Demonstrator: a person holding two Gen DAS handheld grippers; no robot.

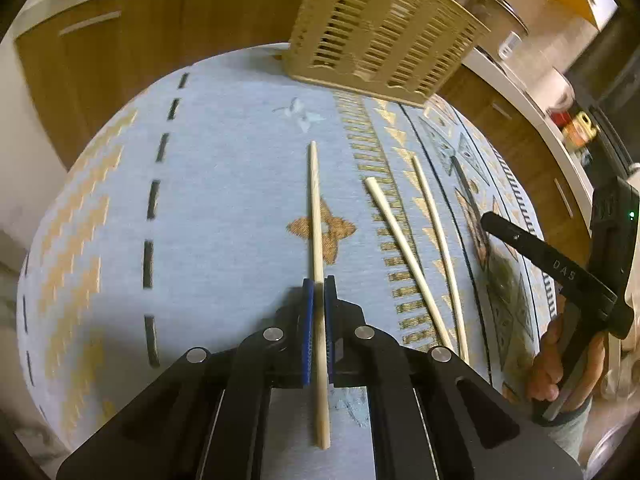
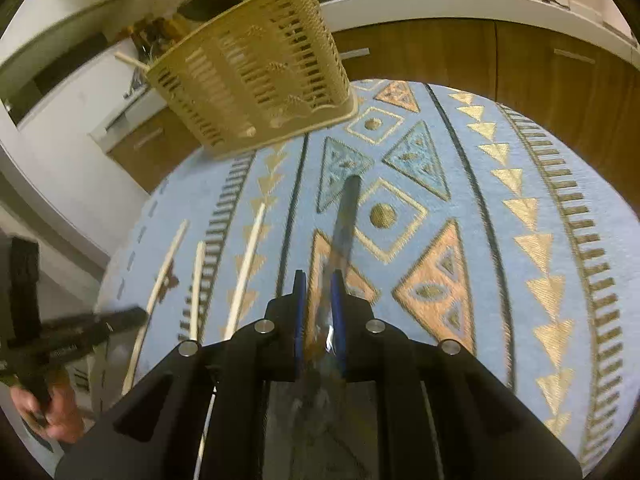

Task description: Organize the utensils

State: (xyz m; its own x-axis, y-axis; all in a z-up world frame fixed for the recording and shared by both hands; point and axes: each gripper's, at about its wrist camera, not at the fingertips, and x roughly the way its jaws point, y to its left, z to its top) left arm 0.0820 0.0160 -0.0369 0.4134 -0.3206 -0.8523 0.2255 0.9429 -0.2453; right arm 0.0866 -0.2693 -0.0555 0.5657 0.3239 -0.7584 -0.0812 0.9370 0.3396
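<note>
Covering the table, a blue patterned cloth carries everything. A tan slotted basket stands at the cloth's far edge, clear of both tools. Two loose chopsticks lie near the middle. The left gripper has its pads pinching one pale chopstick near its lower end; the right gripper is pressed onto a dark, shiny utensil, type unclear. Held so far off centre, the long chopstick could pivot or slip, or catch on the basket's rim when it is put in. Kitchen cabinets surround the table.
</note>
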